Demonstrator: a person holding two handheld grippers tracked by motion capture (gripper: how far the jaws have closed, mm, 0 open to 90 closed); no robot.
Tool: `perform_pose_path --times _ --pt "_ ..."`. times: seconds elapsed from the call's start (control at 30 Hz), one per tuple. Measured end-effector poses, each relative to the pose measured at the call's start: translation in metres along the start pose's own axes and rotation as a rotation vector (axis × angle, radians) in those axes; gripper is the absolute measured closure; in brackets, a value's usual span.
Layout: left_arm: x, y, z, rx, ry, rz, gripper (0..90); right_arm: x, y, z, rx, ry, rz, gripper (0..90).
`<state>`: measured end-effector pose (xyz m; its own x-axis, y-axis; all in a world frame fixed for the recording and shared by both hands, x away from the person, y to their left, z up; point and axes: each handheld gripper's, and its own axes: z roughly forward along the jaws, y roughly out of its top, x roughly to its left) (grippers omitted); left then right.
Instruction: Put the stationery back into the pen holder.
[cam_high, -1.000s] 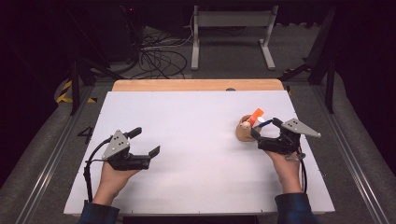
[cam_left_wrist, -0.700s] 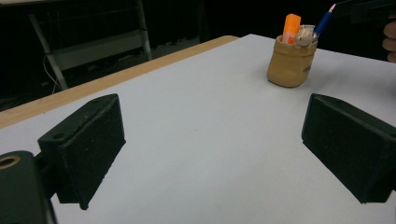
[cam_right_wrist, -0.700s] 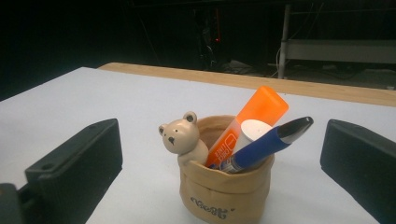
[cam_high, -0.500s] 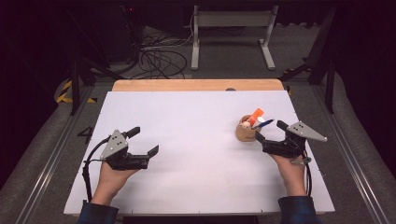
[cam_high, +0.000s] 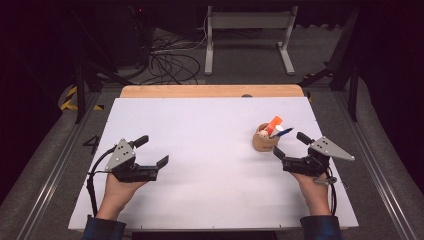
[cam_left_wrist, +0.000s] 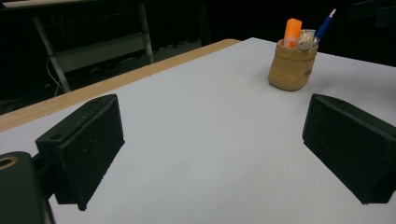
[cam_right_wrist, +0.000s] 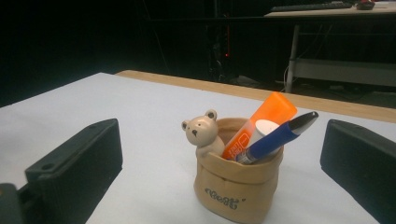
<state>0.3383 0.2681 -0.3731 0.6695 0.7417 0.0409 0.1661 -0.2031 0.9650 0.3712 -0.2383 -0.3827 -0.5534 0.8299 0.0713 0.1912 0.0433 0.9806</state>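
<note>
right tool (cam_high: 278, 154) agape near sack-shaped tan holder (cam_high: 264, 141); matte pads

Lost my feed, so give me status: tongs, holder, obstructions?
Both tongs open, left tongs and right tongs empty. Bear pen holder upright just ahead of right tongs, untouched. No obstruction between.
</note>
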Motion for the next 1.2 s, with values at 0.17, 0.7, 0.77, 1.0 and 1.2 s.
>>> perform_pose_path --times 0.17,0.7,0.77,1.0,1.2 --pt "0.001 -0.001 0.0 0.002 0.004 0.0 6.2 -0.002 -0.004 -0.004 0.012 -0.005 0.006 0.0" --pt "0.002 -0.005 -0.002 0.017 0.005 -0.007 6.3 -0.008 -0.019 -0.007 0.121 -0.009 0.02 0.0" --pt "0.002 -0.005 -0.002 0.021 0.003 -0.005 6.3 -0.008 -0.019 -0.007 0.129 -0.008 0.018 0.0" --pt "0.002 -0.008 -0.003 0.03 0.004 -0.011 6.4 -0.008 -0.024 -0.006 0.17 -0.012 0.012 0.0" --pt "0.002 -0.01 -0.005 0.033 0.007 -0.01 6.5 -0.009 -0.024 -0.009 0.169 -0.009 0.01 0.0"
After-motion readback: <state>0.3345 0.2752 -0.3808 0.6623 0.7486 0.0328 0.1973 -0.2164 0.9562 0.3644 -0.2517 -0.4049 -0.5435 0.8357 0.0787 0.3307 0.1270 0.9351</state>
